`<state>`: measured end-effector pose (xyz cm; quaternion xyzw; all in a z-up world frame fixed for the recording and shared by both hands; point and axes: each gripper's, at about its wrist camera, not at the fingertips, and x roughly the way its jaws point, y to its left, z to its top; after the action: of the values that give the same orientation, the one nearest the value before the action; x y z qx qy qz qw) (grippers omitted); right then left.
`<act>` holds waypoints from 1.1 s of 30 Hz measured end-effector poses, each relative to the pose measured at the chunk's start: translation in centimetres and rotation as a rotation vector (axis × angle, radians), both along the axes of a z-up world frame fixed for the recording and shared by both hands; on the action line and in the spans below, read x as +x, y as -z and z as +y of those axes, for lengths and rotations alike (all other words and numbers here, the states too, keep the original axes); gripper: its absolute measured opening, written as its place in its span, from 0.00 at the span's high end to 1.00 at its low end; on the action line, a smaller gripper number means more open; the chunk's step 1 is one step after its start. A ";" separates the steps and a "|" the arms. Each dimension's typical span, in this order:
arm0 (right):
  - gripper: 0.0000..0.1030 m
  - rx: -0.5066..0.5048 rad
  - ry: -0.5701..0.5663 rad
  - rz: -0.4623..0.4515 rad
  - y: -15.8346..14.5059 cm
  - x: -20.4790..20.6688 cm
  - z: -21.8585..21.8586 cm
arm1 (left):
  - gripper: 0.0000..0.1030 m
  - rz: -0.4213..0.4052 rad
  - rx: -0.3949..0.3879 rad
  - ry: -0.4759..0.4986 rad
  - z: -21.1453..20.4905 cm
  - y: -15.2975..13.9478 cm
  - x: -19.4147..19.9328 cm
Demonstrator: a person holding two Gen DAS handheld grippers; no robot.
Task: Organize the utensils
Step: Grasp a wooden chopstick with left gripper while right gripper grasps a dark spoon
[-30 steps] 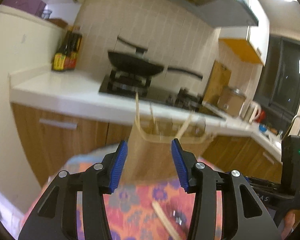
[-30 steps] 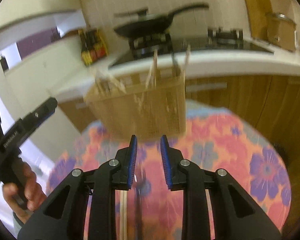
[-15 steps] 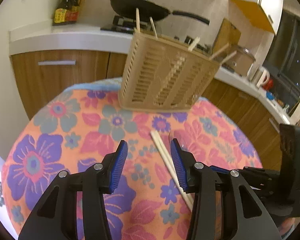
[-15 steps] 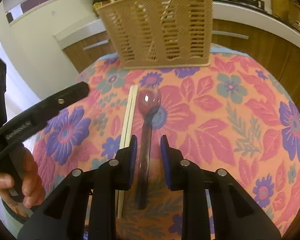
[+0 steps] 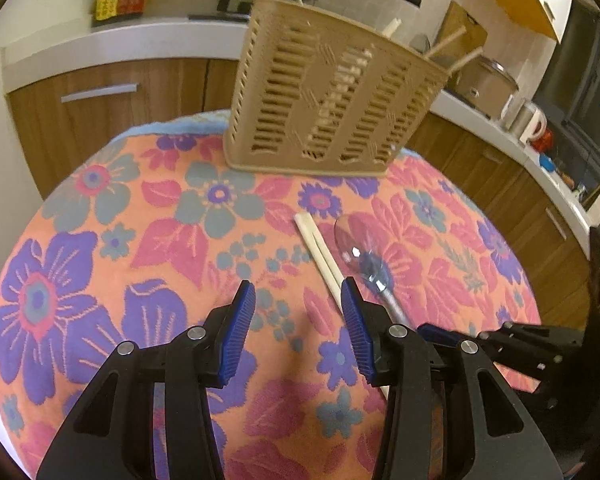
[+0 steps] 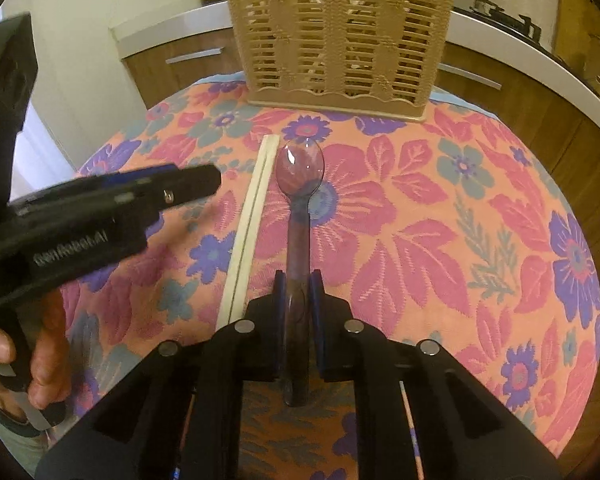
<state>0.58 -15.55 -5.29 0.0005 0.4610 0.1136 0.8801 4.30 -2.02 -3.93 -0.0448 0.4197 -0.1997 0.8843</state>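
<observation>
Right claw clenches the handle of a translucent purple plastic spoon lying ahead on the floral tabletop; left claw hangs released. Likely next: lifting it into the tan slotted basket beyond.

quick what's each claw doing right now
Left claw: open, holding nothing.
Right claw: closed on the spoon handle.

clear purple plastic spoon flat beside pale chopsticks, bowl toward slatted beige basket
</observation>
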 end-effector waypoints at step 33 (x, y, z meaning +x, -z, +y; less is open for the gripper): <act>0.91 0.113 0.127 0.039 0.3 -2.1 -7.4 | 0.89 0.020 0.186 0.117 -3.6 0.7 -1.4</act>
<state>-1.55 -22.96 -5.60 0.0815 0.4701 0.0832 0.8749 2.92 -5.58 -4.67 0.0601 0.4471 -0.2106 0.8672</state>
